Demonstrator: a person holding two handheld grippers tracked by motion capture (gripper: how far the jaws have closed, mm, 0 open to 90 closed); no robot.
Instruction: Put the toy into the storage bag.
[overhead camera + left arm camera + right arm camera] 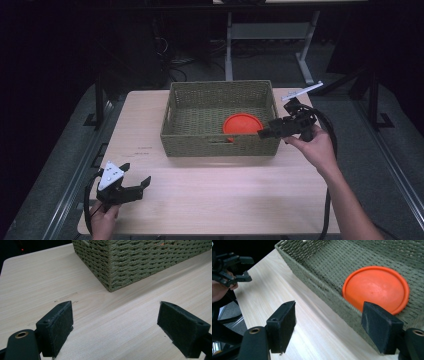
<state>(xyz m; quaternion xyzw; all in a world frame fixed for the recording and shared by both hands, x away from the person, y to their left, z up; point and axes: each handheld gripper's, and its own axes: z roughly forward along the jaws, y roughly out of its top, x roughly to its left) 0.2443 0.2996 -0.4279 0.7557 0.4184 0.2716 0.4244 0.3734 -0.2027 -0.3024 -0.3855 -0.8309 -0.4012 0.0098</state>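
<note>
1. An orange disc [242,123] lies flat on the floor of a woven olive basket [218,145], in the basket's right half, near its front wall. It is round, so no long axis or pointing direction can be told; its broad face is turned up.
2. The basket sits on the far middle of a pale wooden table [210,195], its long side running left to right.
3. The right gripper view shows the disc [375,288] with a raised rim, resting just inside the basket's near wall [329,296]; the high view shows it as a flat orange circle. The left gripper view shows a corner of the basket's outer weave [110,270].
4. The right gripper [268,130] is held at the basket's front right corner, over its rim, the jaws wide apart and empty. The right hand [312,147] grips it from behind, the forearm coming in from the lower right.
5. The left gripper [135,181] is low over the table's front left, well apart from the basket, its jaws spread with nothing between them. The left hand [104,220] holds it at the table's edge. The right gripper view catches this gripper [235,268] far off.
</note>
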